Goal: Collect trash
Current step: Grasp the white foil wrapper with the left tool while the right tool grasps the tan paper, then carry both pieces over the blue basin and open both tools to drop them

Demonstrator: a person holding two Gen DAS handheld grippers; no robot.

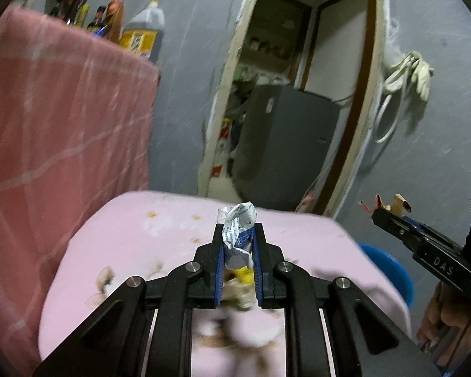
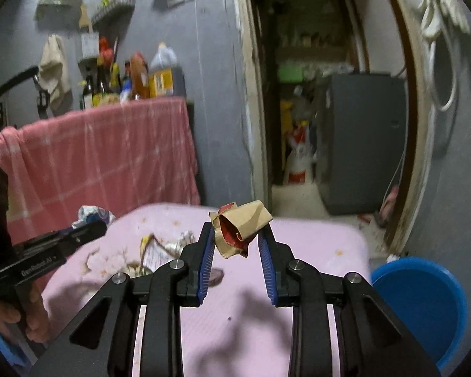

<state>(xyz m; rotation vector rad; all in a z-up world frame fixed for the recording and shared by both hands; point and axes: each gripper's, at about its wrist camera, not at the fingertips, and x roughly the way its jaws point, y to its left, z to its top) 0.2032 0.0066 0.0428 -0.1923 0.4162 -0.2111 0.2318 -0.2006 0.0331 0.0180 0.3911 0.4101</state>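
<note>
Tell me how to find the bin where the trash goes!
Start at the pink table in the middle of the room. Look at the floor by its right corner, toward the doorway: the round blue bucket sits there. Nothing else nearby is bright blue.

Left wrist view: tabletop [image 1: 135,238] near part smeared by motion blur behind the left claw [image 1: 238,235]; blue bin [image 1: 389,267] mostly hidden by its right edge. Right wrist view: bottle labels [image 2: 160,84] unreadable; far doorway clutter [image 2: 298,144] indistinct.
</note>
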